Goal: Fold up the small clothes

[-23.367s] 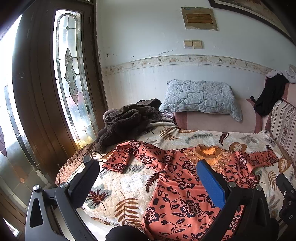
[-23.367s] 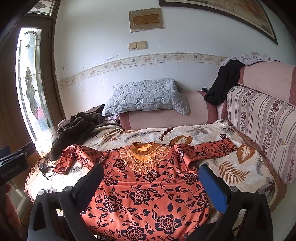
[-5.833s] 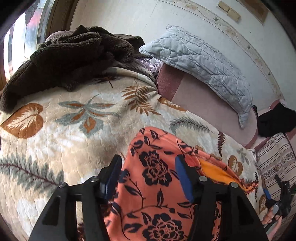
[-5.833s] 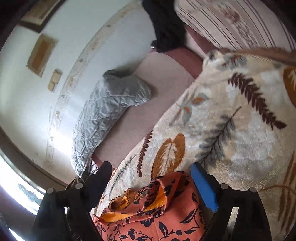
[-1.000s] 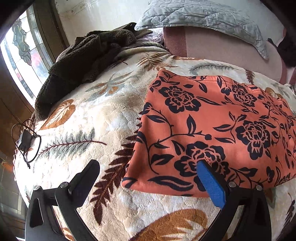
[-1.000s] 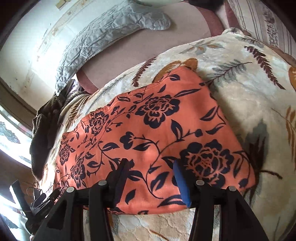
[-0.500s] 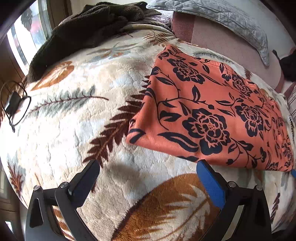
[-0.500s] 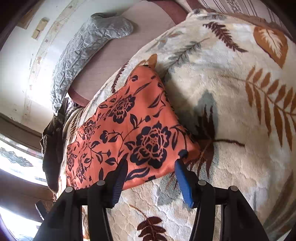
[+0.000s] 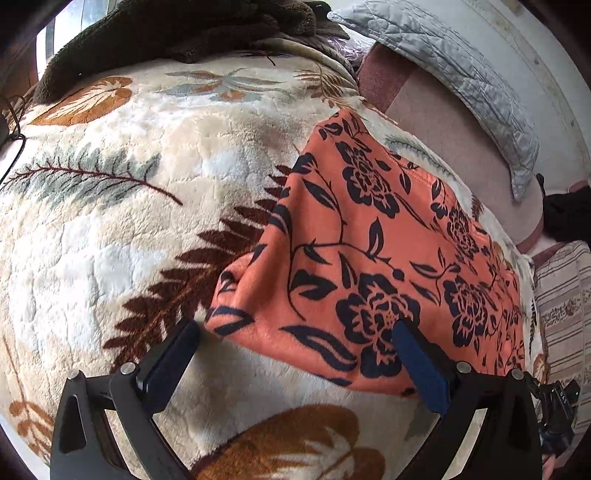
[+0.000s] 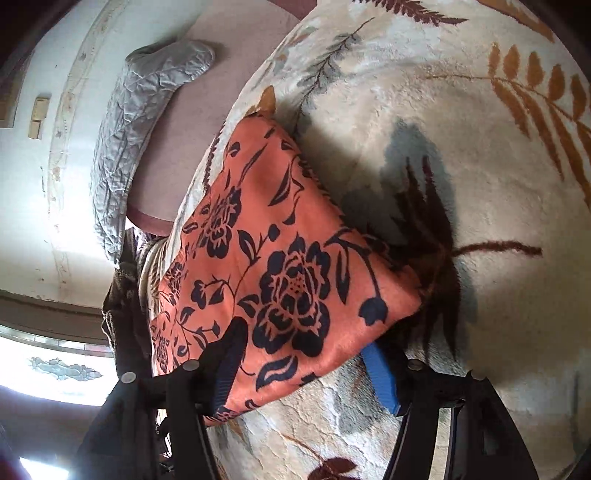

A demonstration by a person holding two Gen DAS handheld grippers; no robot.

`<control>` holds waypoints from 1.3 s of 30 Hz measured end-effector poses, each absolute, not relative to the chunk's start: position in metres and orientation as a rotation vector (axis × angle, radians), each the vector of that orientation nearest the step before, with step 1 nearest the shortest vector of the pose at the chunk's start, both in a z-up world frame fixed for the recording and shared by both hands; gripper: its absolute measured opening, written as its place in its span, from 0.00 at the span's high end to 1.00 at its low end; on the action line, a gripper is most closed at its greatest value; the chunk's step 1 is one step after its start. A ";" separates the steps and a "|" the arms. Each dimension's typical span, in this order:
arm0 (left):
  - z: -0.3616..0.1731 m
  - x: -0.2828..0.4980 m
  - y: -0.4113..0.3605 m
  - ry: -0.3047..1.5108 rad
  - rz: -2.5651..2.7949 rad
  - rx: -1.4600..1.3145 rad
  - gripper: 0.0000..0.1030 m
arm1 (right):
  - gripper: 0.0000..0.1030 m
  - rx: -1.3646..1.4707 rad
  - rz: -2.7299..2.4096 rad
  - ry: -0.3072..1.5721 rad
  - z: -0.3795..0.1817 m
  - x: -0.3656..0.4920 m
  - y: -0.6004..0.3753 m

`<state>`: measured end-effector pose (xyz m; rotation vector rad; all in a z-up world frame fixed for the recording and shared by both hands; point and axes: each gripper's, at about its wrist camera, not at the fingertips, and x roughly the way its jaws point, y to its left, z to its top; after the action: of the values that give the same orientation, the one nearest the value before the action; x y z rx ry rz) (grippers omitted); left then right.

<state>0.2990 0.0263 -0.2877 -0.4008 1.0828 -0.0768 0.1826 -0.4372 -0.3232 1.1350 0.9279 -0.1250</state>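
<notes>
Since half a second ago both grippers have advanced onto the near edge of the folded orange garment (image 9: 373, 254), which lies on the blanket (image 9: 122, 236). Left gripper (image 9: 295, 354) stands wide, straddling its left corner; right gripper (image 10: 303, 365) is opening around the right corner. A further fold looks outstanding.

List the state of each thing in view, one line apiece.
Orange floral garment: folded into a flat rectangle on the blanket.
Left gripper: open, straddling the garment's near corner.
Right gripper: jaws opening, the garment's near edge between them.
Grey pillow: lying against the wall.
Brown fleece: crumpled heap.
</notes>
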 end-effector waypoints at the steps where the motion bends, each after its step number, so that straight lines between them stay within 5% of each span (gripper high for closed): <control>1: -0.287 0.302 0.025 1.074 -0.084 -0.401 0.00 | 0.33 1.122 -0.125 0.920 -0.321 0.188 -0.435; 10: -0.284 0.303 0.025 1.000 -0.106 -0.451 0.04 | 0.33 1.172 -0.112 0.860 -0.330 0.200 -0.445; 13: -0.283 0.300 0.024 0.972 -0.093 -0.437 0.37 | 0.48 1.155 -0.108 0.833 -0.330 0.200 -0.444; 14: -0.283 0.301 0.023 0.971 -0.081 -0.418 0.58 | 0.68 1.141 -0.122 0.842 -0.332 0.201 -0.443; 17: -0.284 0.301 0.026 0.962 -0.098 -0.426 0.76 | 0.78 1.118 -0.151 0.823 -0.331 0.196 -0.443; 31: -0.230 0.250 0.040 0.768 -0.227 -0.321 0.81 | 0.85 0.711 -0.128 0.652 -0.251 0.163 -0.404; 39: -0.273 0.274 0.093 0.997 -0.081 -0.484 0.63 | 0.80 0.906 -0.108 0.889 -0.308 0.156 -0.423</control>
<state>0.2737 0.0935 -0.2730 -0.4843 0.9965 -0.0807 0.1562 -0.4225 -0.3078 0.9057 0.8893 -0.1085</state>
